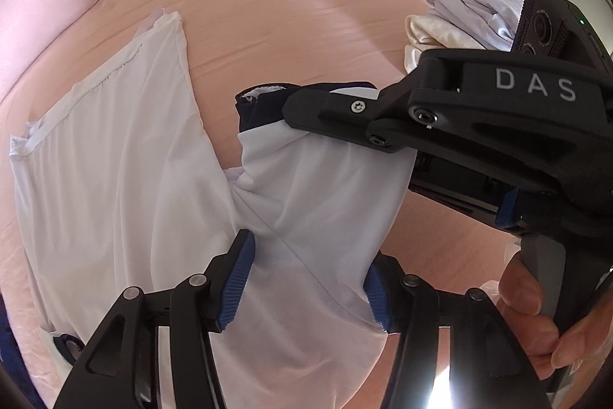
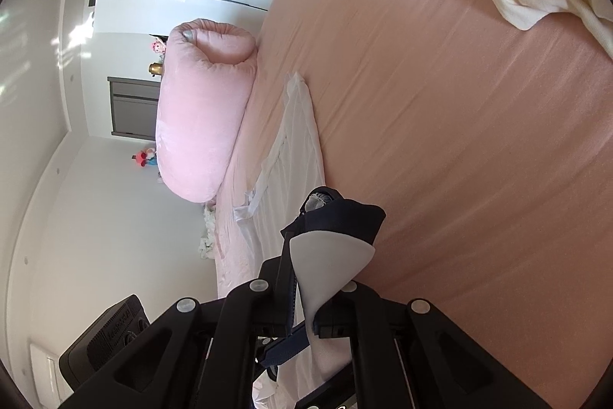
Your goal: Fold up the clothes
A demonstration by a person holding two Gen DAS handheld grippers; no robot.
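Right gripper (image 1: 291,114) pinching the white shirt's (image 1: 126,160) navy-cuffed sleeve (image 2: 337,217) — shirt body lying leftward on bed (image 1: 306,10) (left gripper (image 1: 306,278) spread, cloth between).

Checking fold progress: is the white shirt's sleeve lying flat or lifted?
Lifted. The right gripper is shut on the sleeve near its navy cuff, holding it above the pink bed sheet.

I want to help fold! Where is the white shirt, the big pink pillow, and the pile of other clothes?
White shirt (image 1: 115,156): left wrist view, on its flat body.
Pink pillow (image 2: 199,110): right wrist view, on its side.
Pile of clothes (image 1: 467,10): left wrist view, on the grey top piece.
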